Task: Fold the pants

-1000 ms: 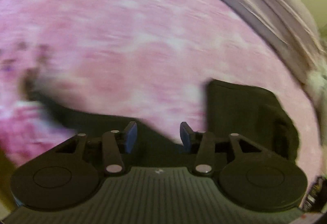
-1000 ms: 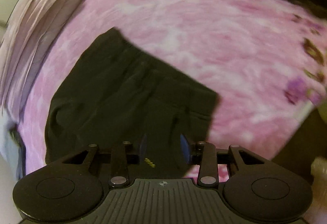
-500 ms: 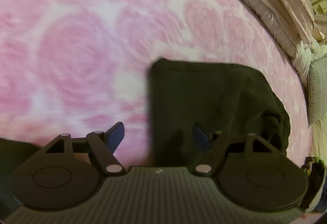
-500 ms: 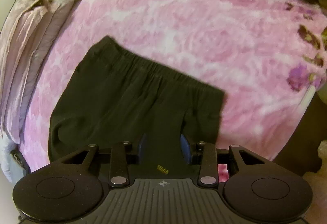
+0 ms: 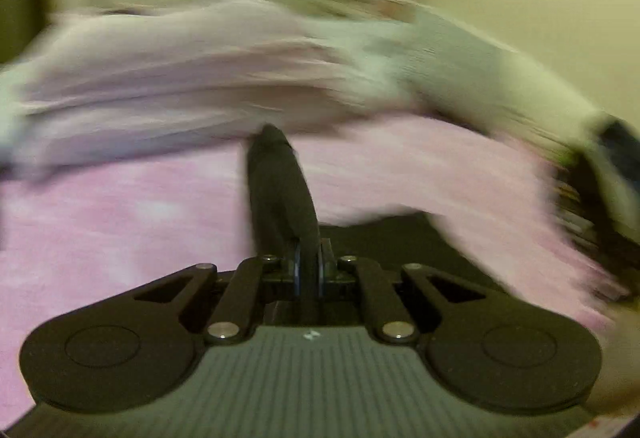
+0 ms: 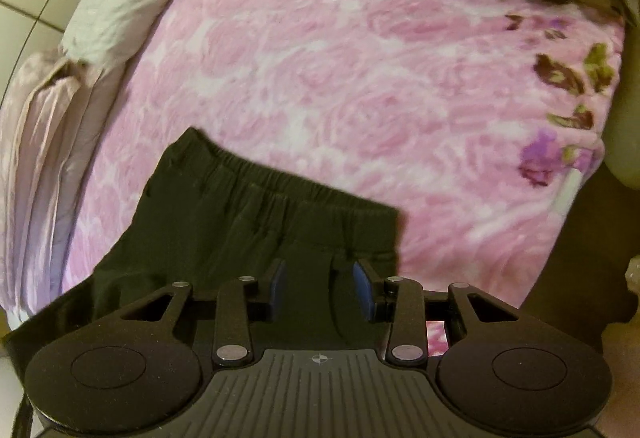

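Now the left gripper [image 5: 307,270], open half a second ago, is clamped on a lifted fold of the black pants [image 6: 256,222] near the pink floral blanket's [image 6: 360,78] edge, starting a fold, while the right gripper [image 6: 319,290] hovers parted above the waistband.

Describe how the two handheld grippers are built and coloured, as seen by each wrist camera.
Both look alike. The left gripper and right gripper have matte black linkage arms with silver pivot pins, blue pads on the fingers, two round black discs at the sides and a ribbed grey centre plate bearing a small white mark. No cables, sleeves or hands are visible.
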Available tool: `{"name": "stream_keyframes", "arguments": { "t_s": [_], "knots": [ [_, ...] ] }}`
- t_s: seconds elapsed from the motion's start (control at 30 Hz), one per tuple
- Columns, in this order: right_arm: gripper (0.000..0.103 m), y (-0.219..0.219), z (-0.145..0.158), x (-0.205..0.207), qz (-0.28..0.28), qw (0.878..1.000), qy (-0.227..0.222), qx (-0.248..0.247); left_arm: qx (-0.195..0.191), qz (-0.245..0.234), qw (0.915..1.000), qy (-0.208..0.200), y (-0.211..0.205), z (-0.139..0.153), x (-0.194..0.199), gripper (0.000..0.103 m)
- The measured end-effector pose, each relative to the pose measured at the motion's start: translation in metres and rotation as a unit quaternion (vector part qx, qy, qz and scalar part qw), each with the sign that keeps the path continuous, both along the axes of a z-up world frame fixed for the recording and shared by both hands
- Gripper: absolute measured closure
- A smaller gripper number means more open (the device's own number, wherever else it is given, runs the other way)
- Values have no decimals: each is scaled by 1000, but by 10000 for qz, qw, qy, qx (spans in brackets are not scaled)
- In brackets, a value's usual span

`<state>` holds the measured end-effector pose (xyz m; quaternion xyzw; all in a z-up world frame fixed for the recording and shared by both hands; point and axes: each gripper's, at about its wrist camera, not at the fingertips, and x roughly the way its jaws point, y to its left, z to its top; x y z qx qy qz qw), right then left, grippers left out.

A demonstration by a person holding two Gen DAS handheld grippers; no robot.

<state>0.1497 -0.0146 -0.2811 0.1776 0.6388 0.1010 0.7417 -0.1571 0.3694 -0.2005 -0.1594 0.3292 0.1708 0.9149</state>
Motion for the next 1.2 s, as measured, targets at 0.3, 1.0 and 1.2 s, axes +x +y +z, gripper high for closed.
{"name": "stream_keyframes", "arguments": {
  "t_s": [0.3,1.0,1.2],
  "knots": [
    [68,-27,-3,3,177,9998,3,45,-2063,-170,9739,927,-73,-89,-9,77],
    [68,-28,-9,-8,2,9995,212,-244,-3305,3241,8787,-1166,95,-137,-79,101],
    [68,30,-3,-11,256,9996,155,-22,-505,3185,9358,-1421,160,3,-131,99]
  ]
}}
